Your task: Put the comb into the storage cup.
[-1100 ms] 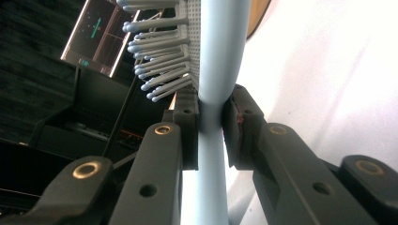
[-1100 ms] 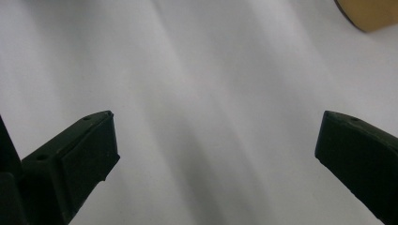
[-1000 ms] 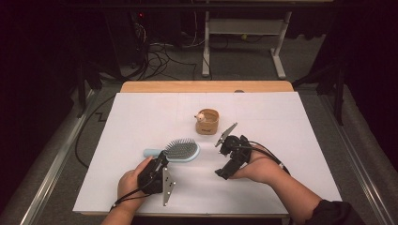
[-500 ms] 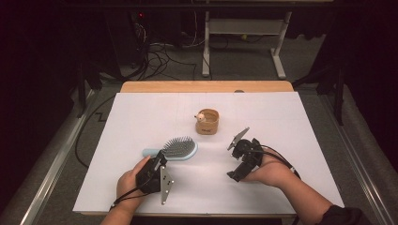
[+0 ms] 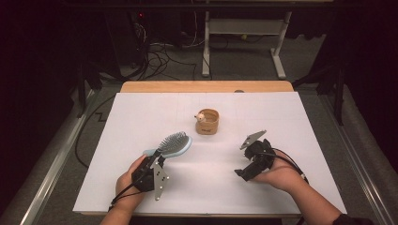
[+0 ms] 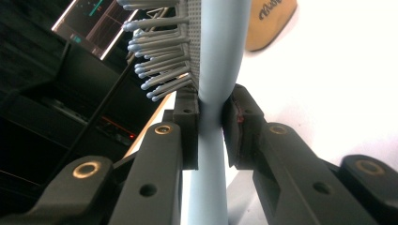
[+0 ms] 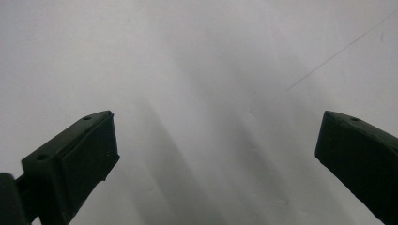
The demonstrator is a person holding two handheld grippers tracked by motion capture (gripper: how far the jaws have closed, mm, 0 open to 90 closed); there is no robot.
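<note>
A light blue hairbrush [image 5: 175, 144] with grey bristles is held over the white table cover, left of centre. My left gripper [image 5: 156, 161] is shut on its handle; in the left gripper view the two pads [image 6: 187, 126] press on the blue handle [image 6: 210, 140] just below the bristles. A small round wooden cup [image 5: 207, 121] with a pale little thing at its rim stands past the brush, near the middle. My right gripper [image 5: 244, 172] is at the right front, pointing down at the cover. Its jaws stand wide apart with only white surface between them [image 7: 216, 154].
The white cover [image 5: 281, 117] spreads over a wooden table whose far edge [image 5: 206, 86] shows. Beyond it are a dark floor, cables and a white table frame [image 5: 244, 33]. Metal rails run along both sides of the table.
My right gripper has drawn back to the right and toward the front edge, away from the wooden cup. The left gripper and the brush have stayed about where they were.
</note>
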